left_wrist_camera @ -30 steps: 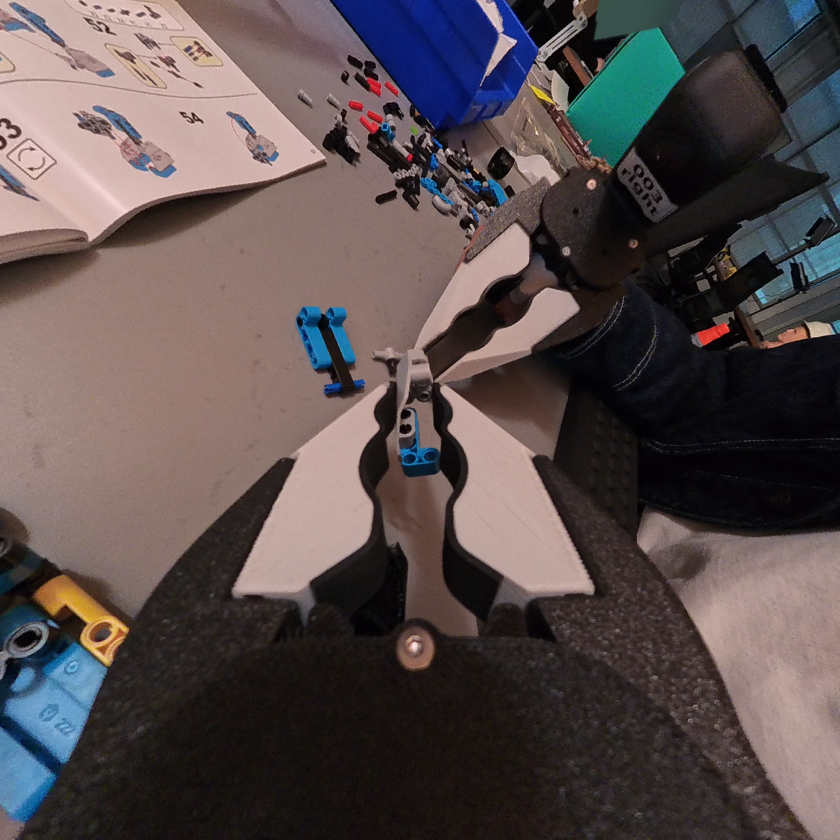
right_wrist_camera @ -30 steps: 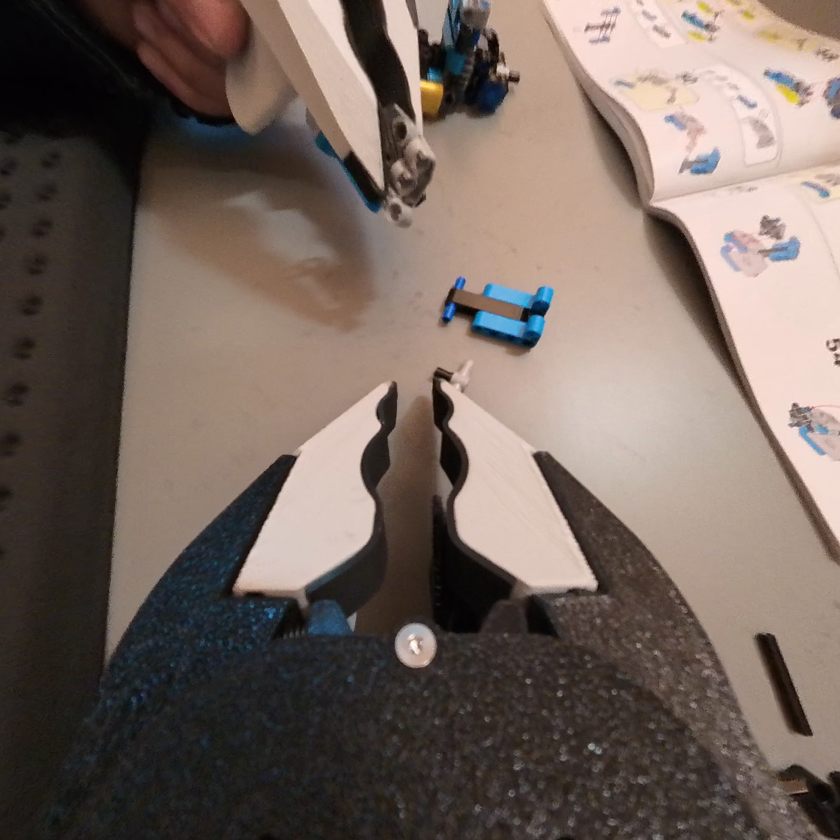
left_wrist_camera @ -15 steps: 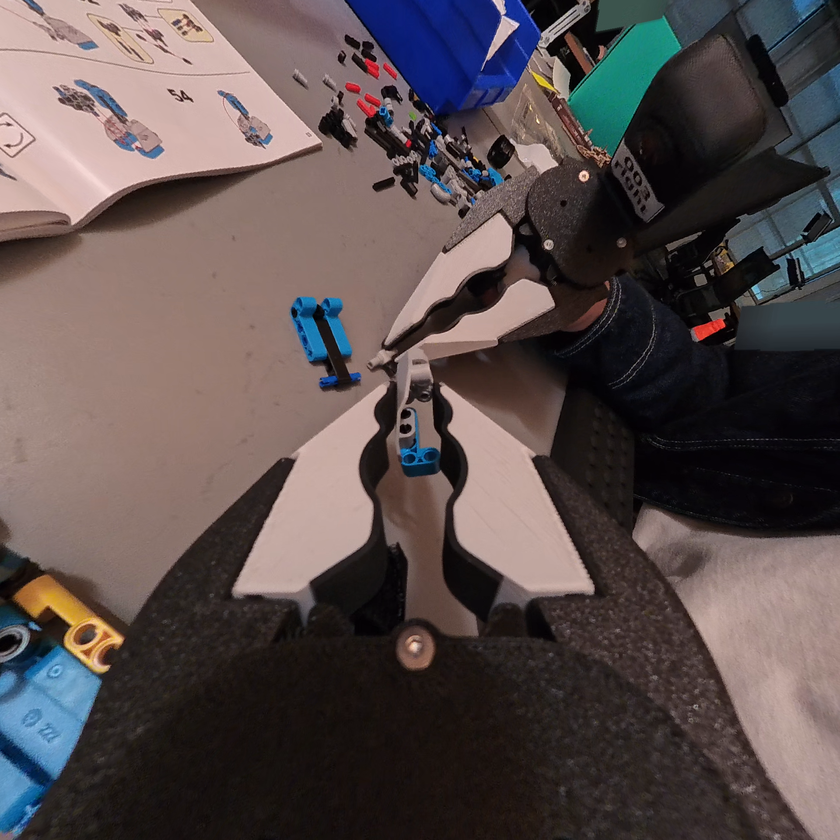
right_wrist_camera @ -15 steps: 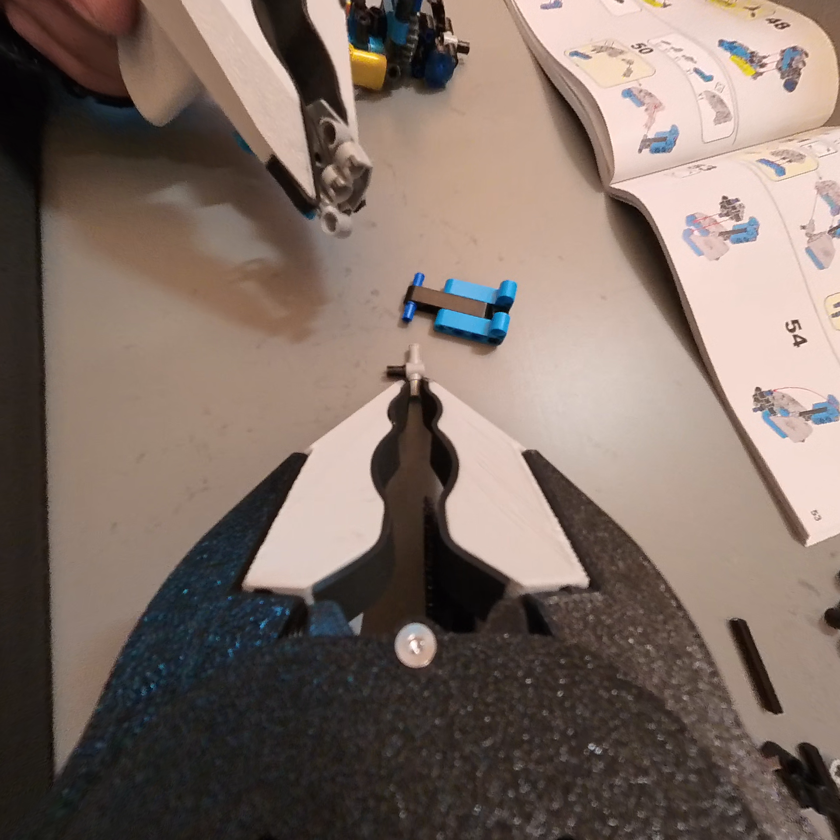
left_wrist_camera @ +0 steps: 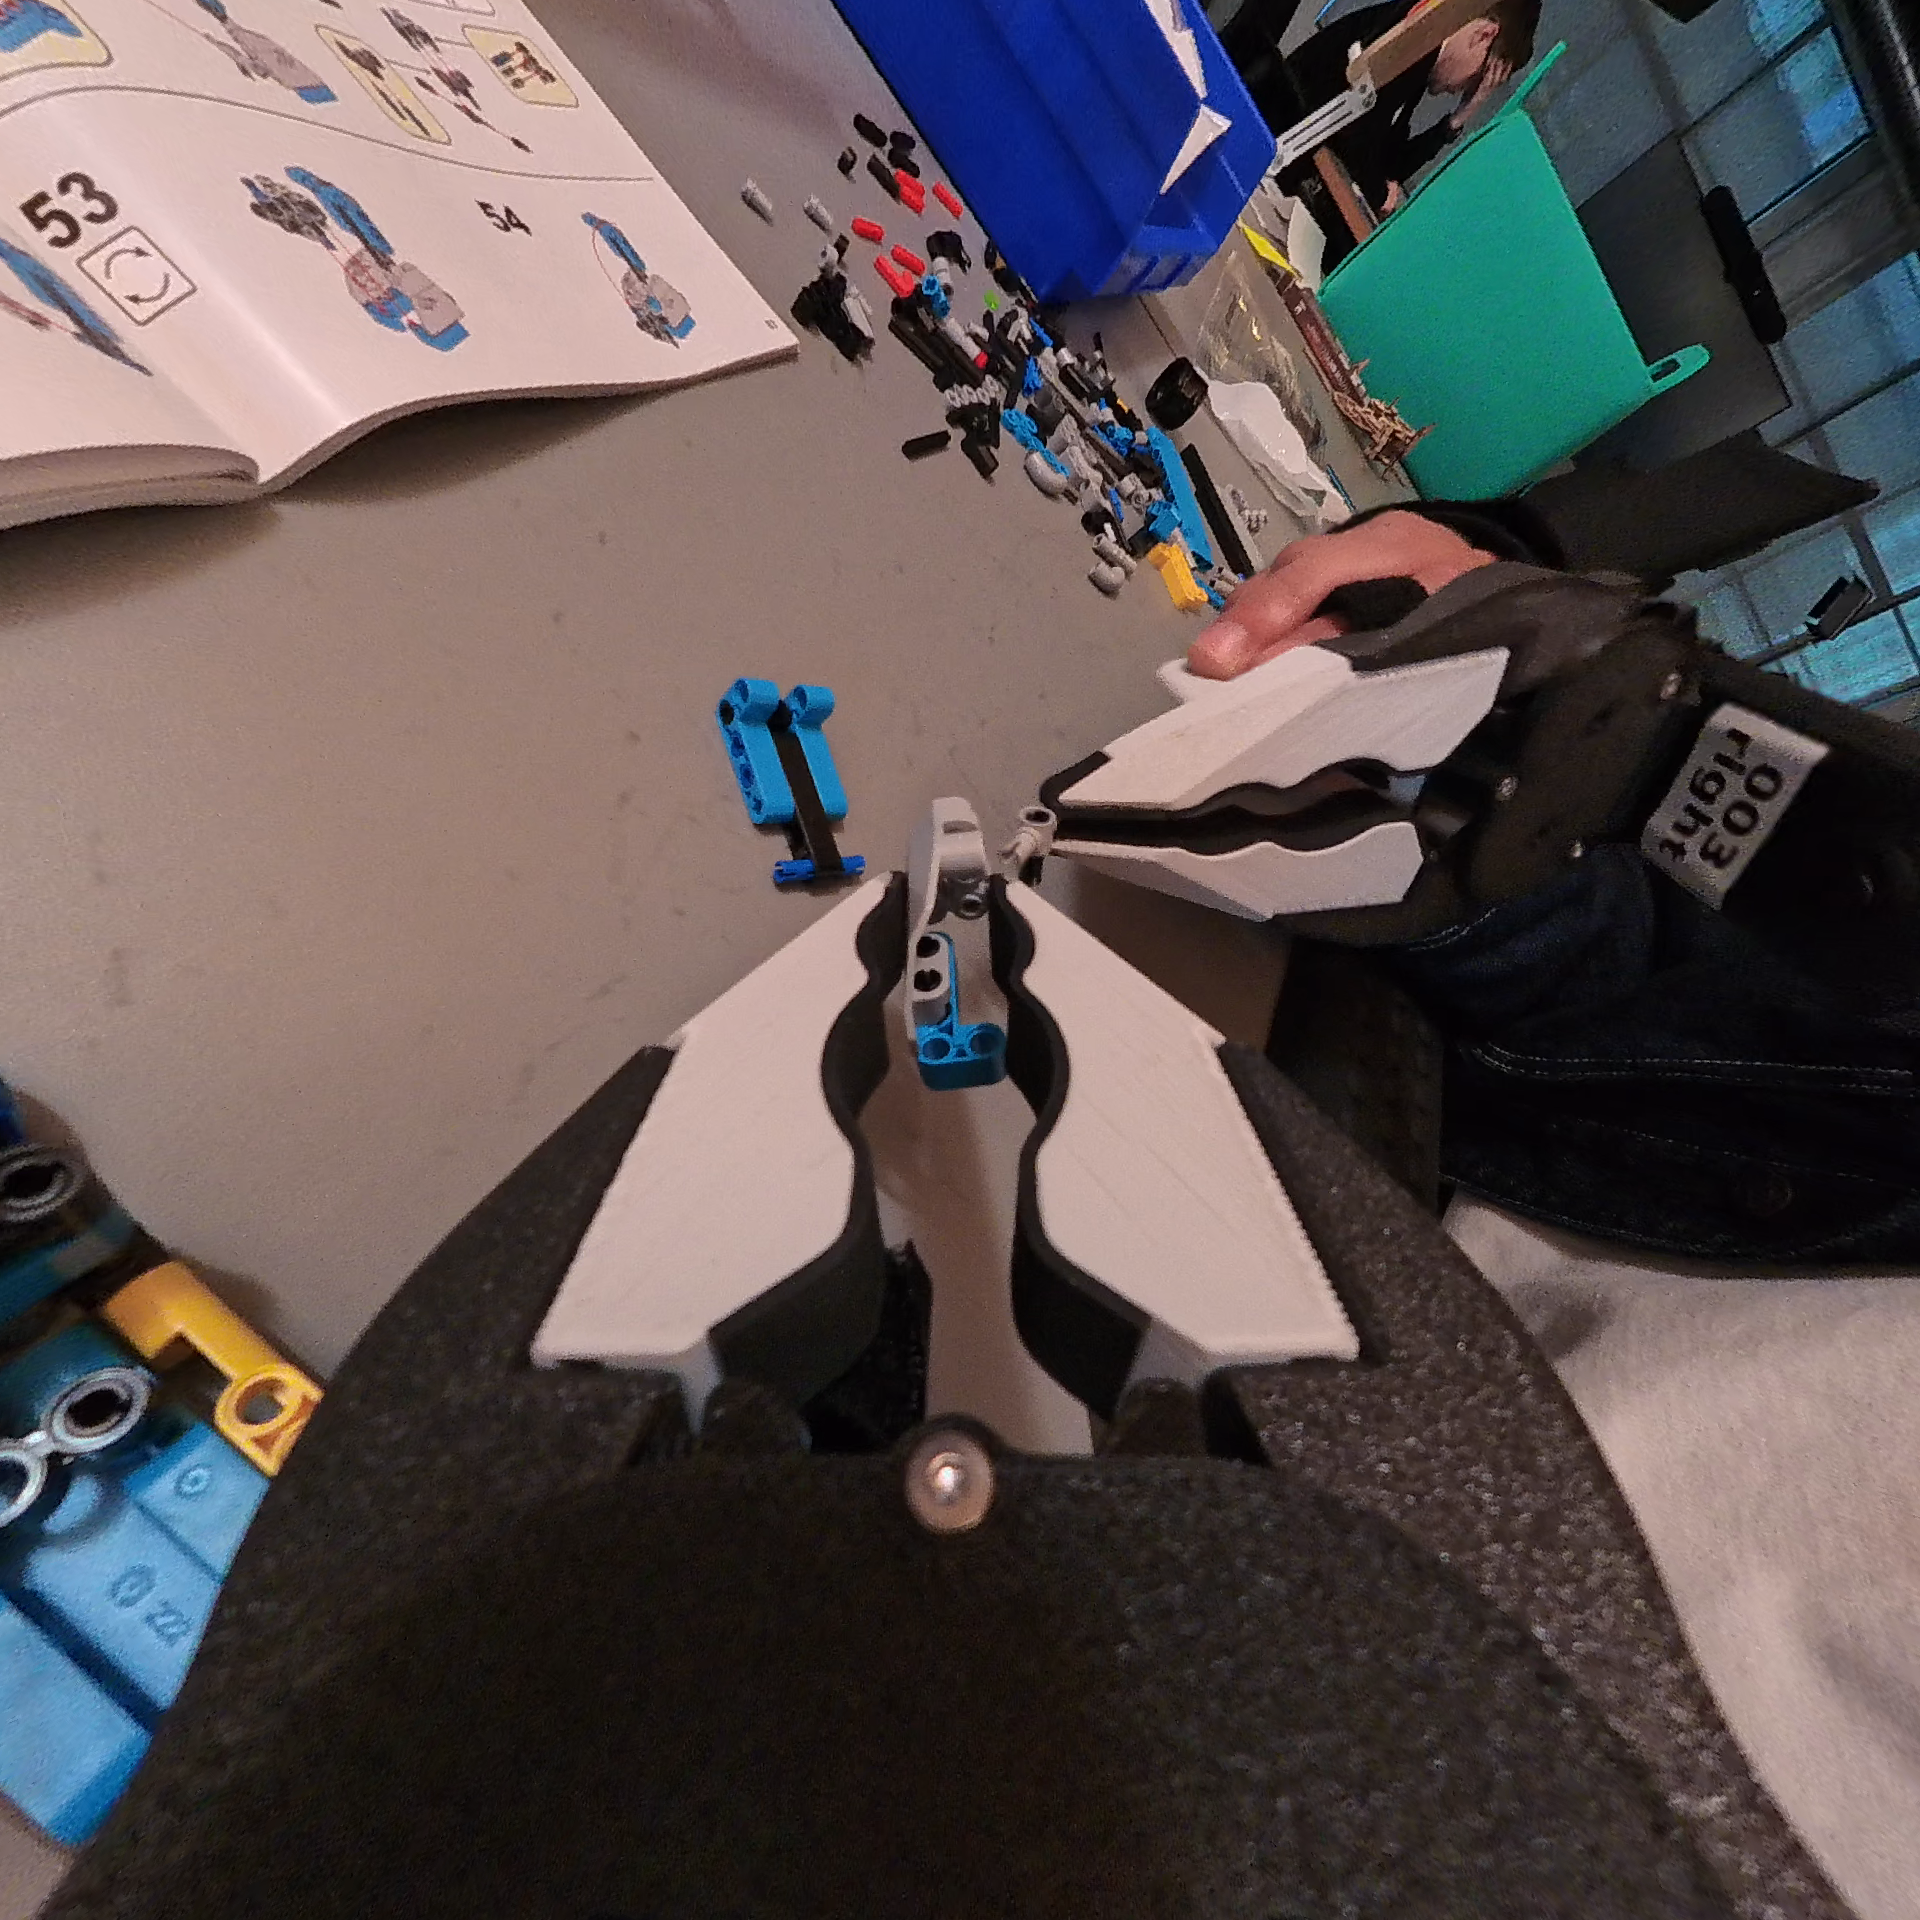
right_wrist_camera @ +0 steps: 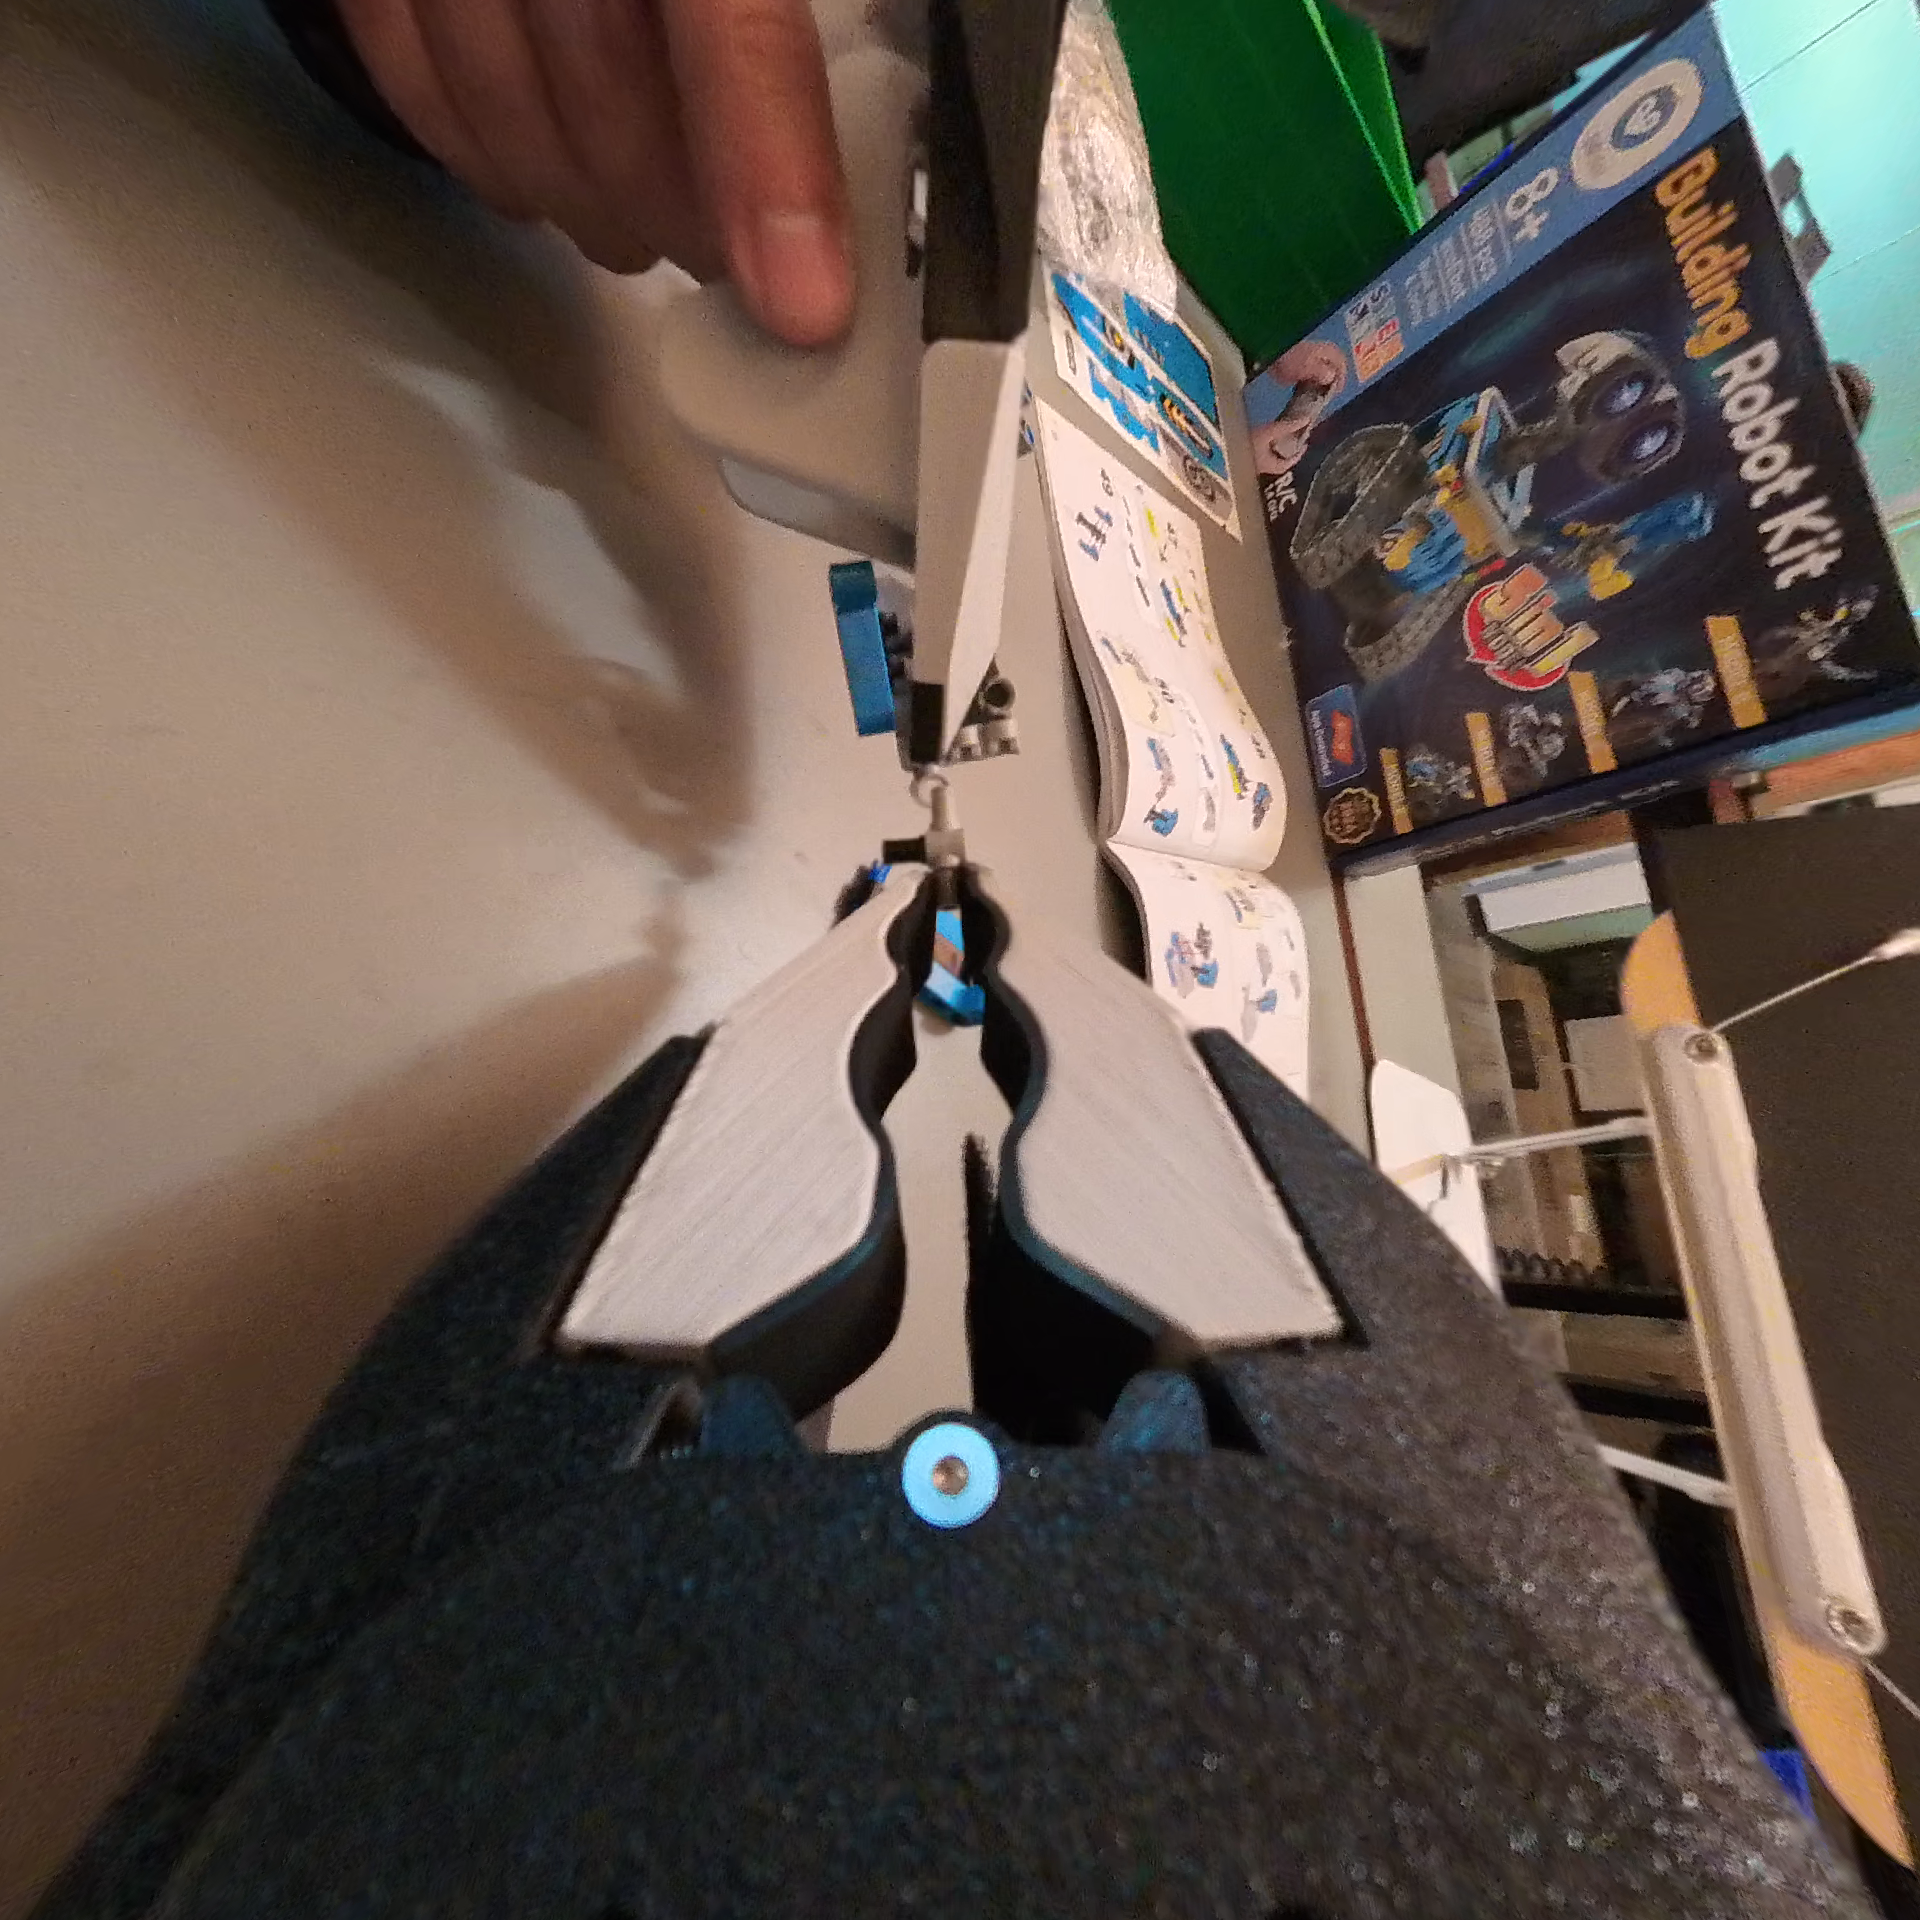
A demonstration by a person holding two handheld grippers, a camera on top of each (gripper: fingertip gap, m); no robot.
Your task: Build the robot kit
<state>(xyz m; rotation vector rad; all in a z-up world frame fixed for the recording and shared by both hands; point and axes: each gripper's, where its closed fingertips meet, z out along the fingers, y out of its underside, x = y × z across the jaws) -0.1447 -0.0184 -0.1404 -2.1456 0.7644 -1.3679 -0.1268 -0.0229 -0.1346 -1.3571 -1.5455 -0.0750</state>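
My left gripper (left_wrist_camera: 943, 883) is shut on a grey-and-blue beam piece (left_wrist_camera: 940, 966), held upright above the grey table (left_wrist_camera: 416, 779). My right gripper (right_wrist_camera: 940, 878) is shut on a small grey pin (right_wrist_camera: 938, 816). In the left wrist view the right gripper (left_wrist_camera: 1044, 831) comes in from the right, and its pin (left_wrist_camera: 1029, 831) is right beside the grey top of the beam piece. In the right wrist view the left gripper (right_wrist_camera: 951, 727) points straight at my pin. A small blue-and-black assembly (left_wrist_camera: 784, 764) lies on the table just beyond.
An open instruction booklet (left_wrist_camera: 364, 260) lies at the far left. A pile of small loose parts (left_wrist_camera: 1018, 364) sits beside a blue bin (left_wrist_camera: 1049, 135). A blue-and-yellow model (left_wrist_camera: 104, 1455) is near left. A kit box (right_wrist_camera: 1558, 468) stands behind the booklet (right_wrist_camera: 1174, 707). My left and right fingertips are right by each other.
My right gripper shut on the grey pin, lifted it off the table and turned sideways, bringing it up to the piece in my left gripper. The left gripper stayed shut.
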